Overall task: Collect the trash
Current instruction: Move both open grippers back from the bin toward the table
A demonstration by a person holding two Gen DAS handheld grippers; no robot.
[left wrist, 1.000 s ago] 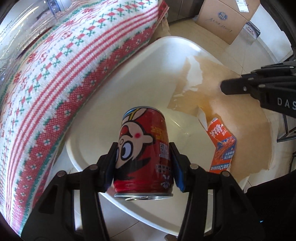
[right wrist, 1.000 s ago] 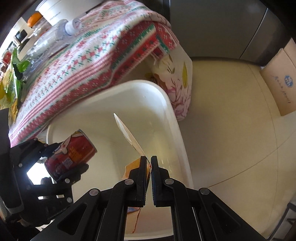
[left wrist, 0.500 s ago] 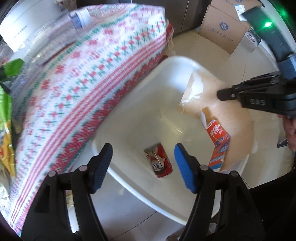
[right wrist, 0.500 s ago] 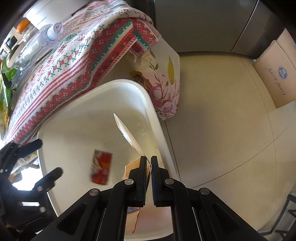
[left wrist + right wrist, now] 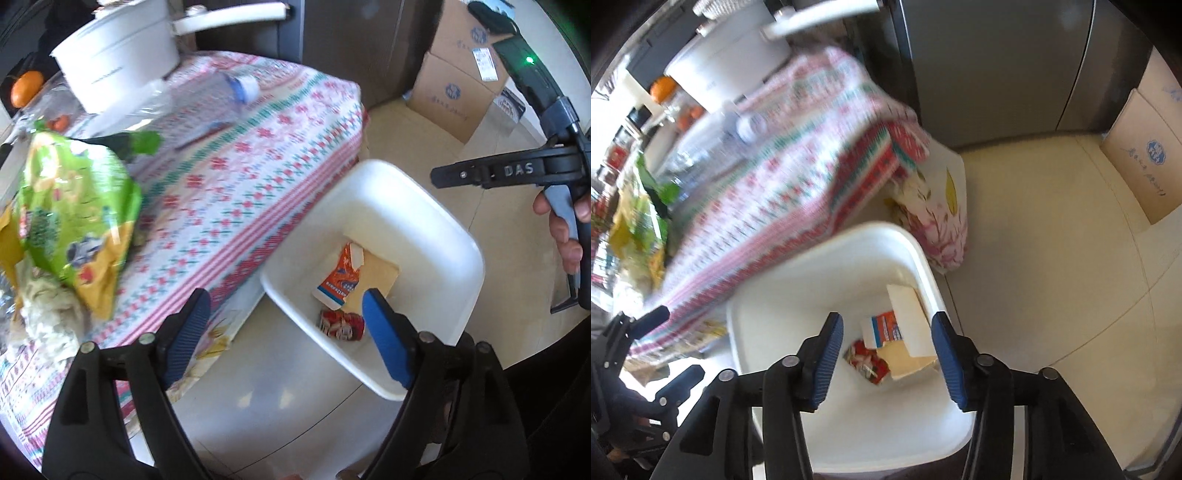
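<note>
Trash bin (image 5: 746, 325) with red can (image 5: 866, 360) beneath both empty, opening tools.

Tablecloth (image 5: 798, 192) pattern smeared by motion blur in right wrist view; bottle (image 5: 738, 129) there just a pale smudge. Red can (image 5: 341, 324) partly behind left gripper's blue pad (image 5: 386, 339); label unreadable. Carton (image 5: 340, 280) print too small to read. Person's hand (image 5: 565, 229) cut off at frame edge. Snack bag (image 5: 74, 218) text blurred.
</note>
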